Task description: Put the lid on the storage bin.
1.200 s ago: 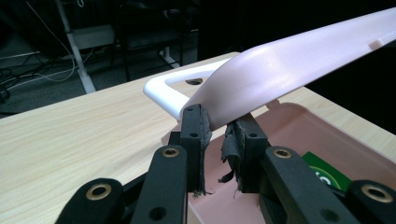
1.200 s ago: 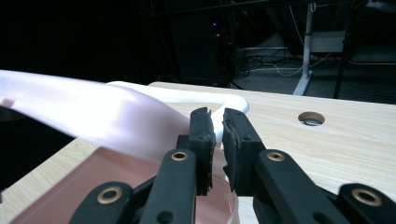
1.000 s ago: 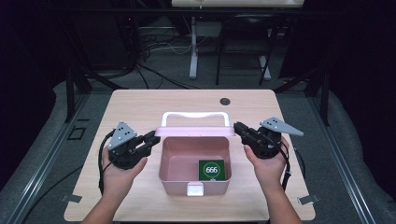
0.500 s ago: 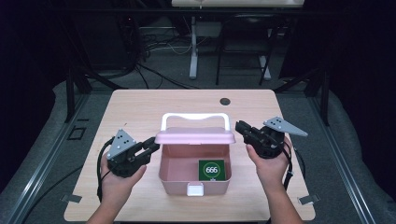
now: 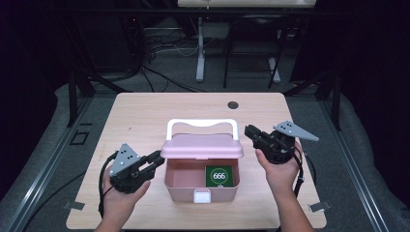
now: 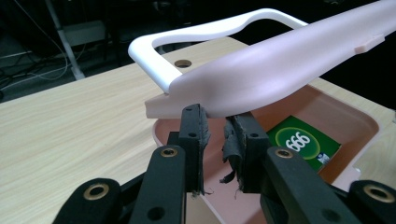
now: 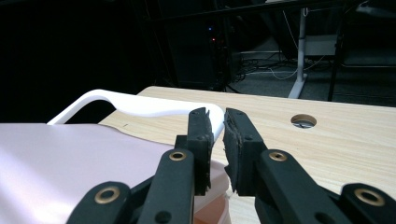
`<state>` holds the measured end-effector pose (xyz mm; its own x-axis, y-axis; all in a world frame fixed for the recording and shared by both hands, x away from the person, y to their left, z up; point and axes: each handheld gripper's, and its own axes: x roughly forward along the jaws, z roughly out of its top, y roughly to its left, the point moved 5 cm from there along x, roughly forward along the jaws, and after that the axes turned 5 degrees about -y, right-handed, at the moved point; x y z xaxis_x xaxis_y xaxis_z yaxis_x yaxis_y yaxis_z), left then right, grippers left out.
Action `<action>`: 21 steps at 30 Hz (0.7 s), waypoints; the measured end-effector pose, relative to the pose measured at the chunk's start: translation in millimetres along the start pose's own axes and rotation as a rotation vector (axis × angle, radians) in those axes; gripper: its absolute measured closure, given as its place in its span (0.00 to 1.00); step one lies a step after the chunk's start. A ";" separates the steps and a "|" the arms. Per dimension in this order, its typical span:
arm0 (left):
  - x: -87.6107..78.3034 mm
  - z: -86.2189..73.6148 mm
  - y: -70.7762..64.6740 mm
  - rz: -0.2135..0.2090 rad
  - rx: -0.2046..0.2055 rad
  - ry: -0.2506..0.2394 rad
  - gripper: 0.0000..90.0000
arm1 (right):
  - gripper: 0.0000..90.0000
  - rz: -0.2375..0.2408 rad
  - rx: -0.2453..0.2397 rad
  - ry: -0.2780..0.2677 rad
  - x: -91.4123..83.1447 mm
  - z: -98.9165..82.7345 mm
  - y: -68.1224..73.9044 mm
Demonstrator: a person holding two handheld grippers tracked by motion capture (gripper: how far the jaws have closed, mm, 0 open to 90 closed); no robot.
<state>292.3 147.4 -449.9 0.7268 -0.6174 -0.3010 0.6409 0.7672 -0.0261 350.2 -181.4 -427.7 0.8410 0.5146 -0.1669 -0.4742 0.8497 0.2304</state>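
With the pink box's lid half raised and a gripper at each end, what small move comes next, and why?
Probably lower the lid onto the pink box: it hangs partly over the opening, the green 666 card already lies inside, and the left gripper and right gripper, jaws nearly shut, sit at its ends.

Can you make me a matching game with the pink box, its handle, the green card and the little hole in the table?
Things:
1. lid of the pink box
2. handle
3. green card
4. round hole

Descriptions:
A. white, at the far edge of the lid
B. lies inside the box, with 666 on it
C. in the table top, beyond the box
D. pink, part way open over the box

Pairs: 1-D, 2-A, 3-B, 4-C
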 end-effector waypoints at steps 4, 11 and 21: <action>-2.2 -5.3 -2.5 -0.006 -0.002 0.004 0.84 | 0.90 -0.003 0.000 -0.003 0.5 -0.3 -1.3; -6.2 -16.0 -4.7 -0.018 -0.012 0.023 0.85 | 0.89 -0.006 0.001 0.000 -0.3 -0.2 -2.9; -7.2 -26.6 -6.9 -0.031 -0.021 0.022 0.85 | 0.89 -0.008 -0.006 0.003 -0.4 -0.7 -2.6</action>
<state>276.1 151.2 -472.8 0.7006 -0.6373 -0.3209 0.6578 0.7511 -0.0556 350.9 -183.7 -428.9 0.8437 0.5086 -0.1718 -0.4694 0.8542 0.2238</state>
